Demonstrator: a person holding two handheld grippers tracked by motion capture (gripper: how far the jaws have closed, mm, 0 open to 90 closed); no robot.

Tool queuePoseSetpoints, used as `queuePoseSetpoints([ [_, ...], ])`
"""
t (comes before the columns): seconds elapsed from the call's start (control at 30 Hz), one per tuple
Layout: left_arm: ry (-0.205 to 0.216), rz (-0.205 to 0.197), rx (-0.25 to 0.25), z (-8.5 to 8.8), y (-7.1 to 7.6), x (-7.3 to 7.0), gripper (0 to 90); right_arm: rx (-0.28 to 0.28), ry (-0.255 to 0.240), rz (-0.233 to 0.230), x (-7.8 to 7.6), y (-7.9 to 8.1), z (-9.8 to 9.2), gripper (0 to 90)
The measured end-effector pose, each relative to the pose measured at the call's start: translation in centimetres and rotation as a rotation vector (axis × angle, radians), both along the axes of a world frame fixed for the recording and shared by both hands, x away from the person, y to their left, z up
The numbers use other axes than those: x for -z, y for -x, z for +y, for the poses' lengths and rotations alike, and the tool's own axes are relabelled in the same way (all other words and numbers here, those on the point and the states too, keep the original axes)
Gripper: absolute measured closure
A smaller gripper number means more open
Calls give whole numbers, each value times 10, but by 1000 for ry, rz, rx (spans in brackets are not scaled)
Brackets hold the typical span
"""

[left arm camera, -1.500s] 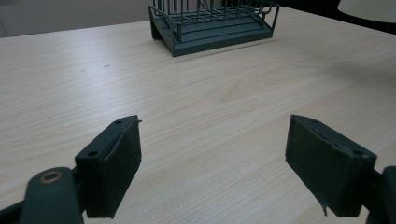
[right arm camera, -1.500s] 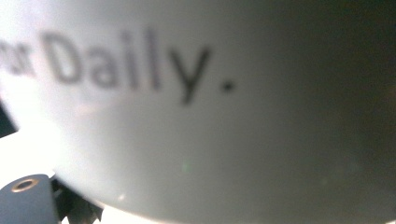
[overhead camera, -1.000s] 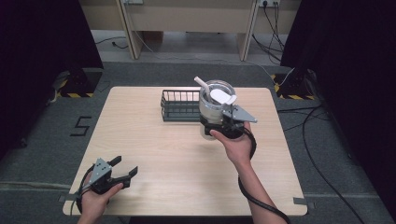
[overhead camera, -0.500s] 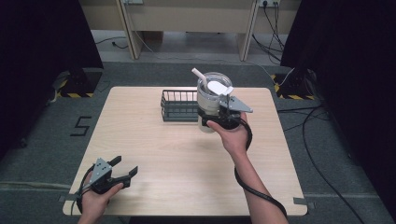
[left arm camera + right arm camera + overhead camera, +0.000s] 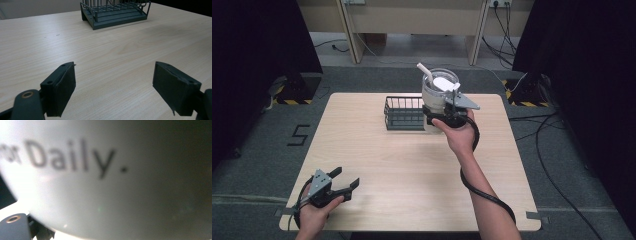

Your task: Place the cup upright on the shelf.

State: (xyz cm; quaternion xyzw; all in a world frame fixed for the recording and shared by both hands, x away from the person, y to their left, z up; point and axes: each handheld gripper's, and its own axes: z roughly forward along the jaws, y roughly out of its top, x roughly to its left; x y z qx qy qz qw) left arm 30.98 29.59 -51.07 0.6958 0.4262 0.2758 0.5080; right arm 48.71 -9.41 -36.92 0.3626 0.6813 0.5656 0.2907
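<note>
Right tongs [image 5: 441,111] clamp one cup [image 5: 438,91]; left tongs [image 5: 343,181] agape; one basket [image 5: 404,114].

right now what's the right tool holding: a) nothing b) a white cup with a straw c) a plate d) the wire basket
b: the right tool is clamped on the white cup with its straw, beside the wire basket; the right gripper view shows the cup's printed wall up close.

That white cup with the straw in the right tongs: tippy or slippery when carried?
The cup looks tall for its base, and the straw and lid sit high, so it is probably tippy. Its wall looks smooth and glossy in the right gripper view, likely slippery. It seems rigid.
</note>
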Motion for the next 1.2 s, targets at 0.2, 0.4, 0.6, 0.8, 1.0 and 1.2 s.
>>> queuePoseSetpoints([
  [0.2, 0, 0, -1, 0, 0, 0, 179, 0, 2, 3, -2, -6, 3, 102],
  [0.4, 0, -1, 0, -1, 0, 0, 179, 1, -2, 4, -8, -15, 9, 102],
  [0.6, -1, -2, 0, -1, 0, 0, 179, -1, -1, 3, -11, -23, 15, 102],
  [0.8, 0, 0, -1, 0, 0, 0, 179, 2, -5, 10, -13, -31, 22, 101],
  [1.0, -1, -1, -3, 0, 0, -1, 178, 16, -8, 21, -14, -38, 25, 102],
  [1.2, 2, 1, -7, 0, -1, 0, 177, 18, -1, 22, -15, -43, 25, 102],
])
